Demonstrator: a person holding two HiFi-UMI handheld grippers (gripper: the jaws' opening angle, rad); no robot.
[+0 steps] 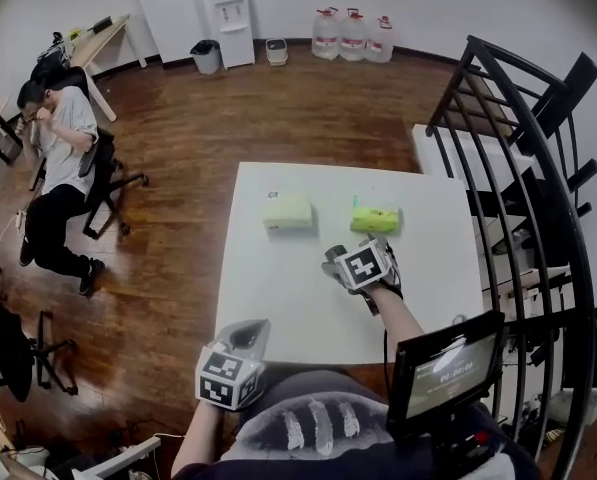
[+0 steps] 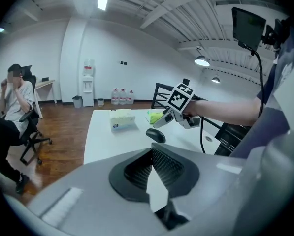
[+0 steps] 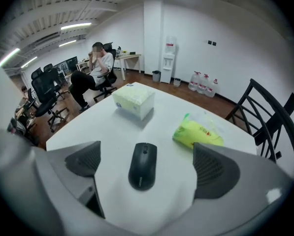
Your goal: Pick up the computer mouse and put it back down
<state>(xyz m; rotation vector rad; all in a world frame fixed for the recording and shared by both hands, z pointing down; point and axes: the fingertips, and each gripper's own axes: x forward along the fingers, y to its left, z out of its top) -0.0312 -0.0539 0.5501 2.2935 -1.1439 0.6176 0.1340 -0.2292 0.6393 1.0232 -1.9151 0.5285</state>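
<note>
Since the right gripper (image 3: 149, 163) and its marker cube sit over it in head view, the mouse (image 3: 143, 166) can't be made out there; both gripper views show it, black, lying flat on the white table (image 1: 278, 298). Right gripper view: jaws wide open w/ the mouse btwn them, neither pad touching it, bare table on both sides. Left gripper (image 2: 151, 156): pads together at the tips, nothing btwn them; its own grey body fills the lower half of its view and cuts off the near table. Only that view shows the right gripper from the side, tilted down just beyond the mouse, w/ the forearm and a cable trailing back. Head view alone gives the layout: left gripper at the table's near-left corner, well apart from the mouse; tissue box (image 1: 287, 211) and green pack (image 1: 375, 217) side by side toward the far edge, the pack near the right gripper. Mouse lies well in from every edge. Black railing (image 1: 518, 128) stands close along the table's right side; wood floor is open on the left, where a seated person (image 1: 63, 158) is well apart. A chest-mounted screen (image 1: 446, 368) covers the near-right corner.
</note>
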